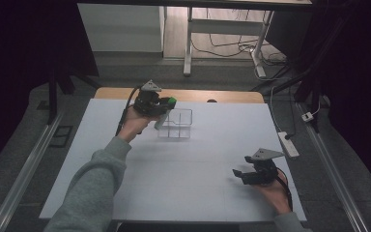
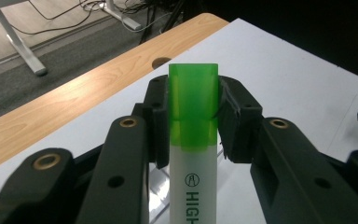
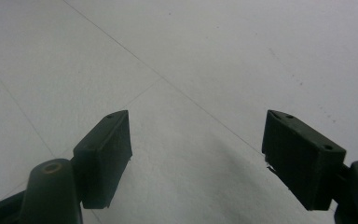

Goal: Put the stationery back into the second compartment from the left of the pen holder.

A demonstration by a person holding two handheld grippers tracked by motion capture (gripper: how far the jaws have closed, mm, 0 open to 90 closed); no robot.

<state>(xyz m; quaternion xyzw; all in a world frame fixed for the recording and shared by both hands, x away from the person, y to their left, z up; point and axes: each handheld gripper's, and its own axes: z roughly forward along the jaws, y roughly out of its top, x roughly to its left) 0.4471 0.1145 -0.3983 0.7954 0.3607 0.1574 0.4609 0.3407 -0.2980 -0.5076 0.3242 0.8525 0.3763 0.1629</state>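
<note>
My left gripper (image 2: 193, 116) is clamped on the green-capped highlighter (image 2: 193, 140), holding it just above the clear divided box (image 1: 175, 124) near the table's (image 1: 198, 193) far edge. My right gripper (image 1: 241, 175) rests with jaws spread and nothing in them near the right front corner, with bare white tabletop stretching wide between my two hands.

We count one highlighter (image 2: 193, 140), one clear divided box (image 1: 176, 123) at twelve o'clock on one table (image 1: 198, 164), and two hand-held grippers: left hand-held gripper (image 1: 166, 105), right hand-held gripper (image 1: 238, 174).
</note>
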